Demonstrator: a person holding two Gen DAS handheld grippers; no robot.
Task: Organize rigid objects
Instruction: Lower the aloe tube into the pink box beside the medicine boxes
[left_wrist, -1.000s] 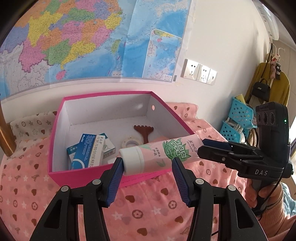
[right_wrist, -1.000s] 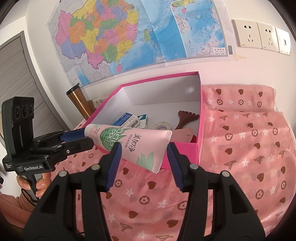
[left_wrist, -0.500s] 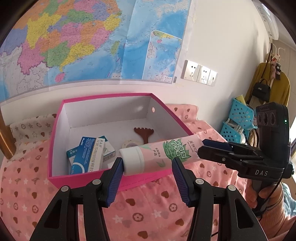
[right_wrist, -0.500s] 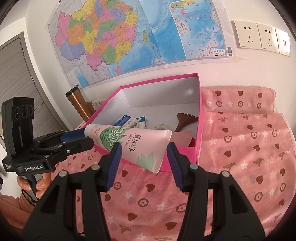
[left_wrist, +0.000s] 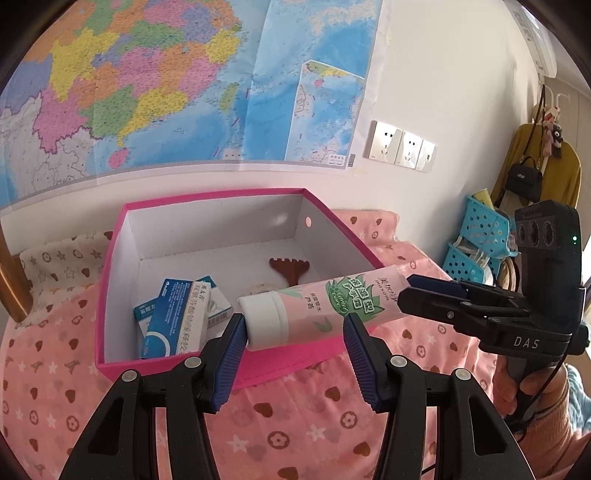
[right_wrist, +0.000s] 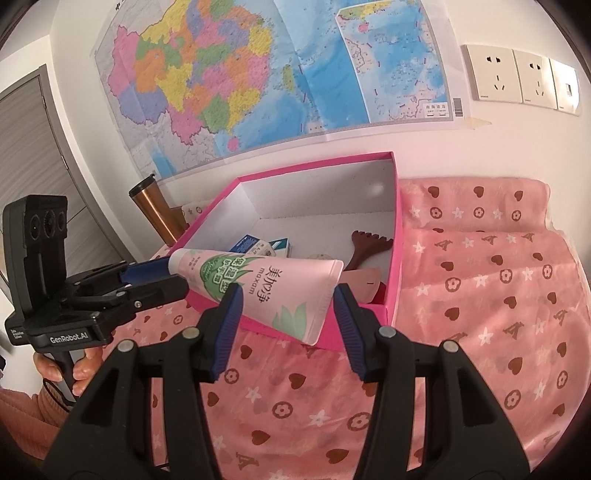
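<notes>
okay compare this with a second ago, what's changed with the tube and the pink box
Very little. The pink-and-white cream tube, held level between the left gripper and the right gripper, has eased slightly toward the open pink cardboard box, which now sits a bit lower in both views. Both grips look unchanged; nothing was released. The blue-and-white cartons and the brown wooden comb lie in the box as before.

I read "maxam" on the pink tube (right_wrist: 258, 291), "DAS" on the right hand-held gripper (left_wrist: 428, 299), "GenRobot.AI" on the left hand-held gripper (right_wrist: 147, 280).

Glossy plastic tube (left_wrist: 325, 302), cardboard box (left_wrist: 221, 236)
</notes>
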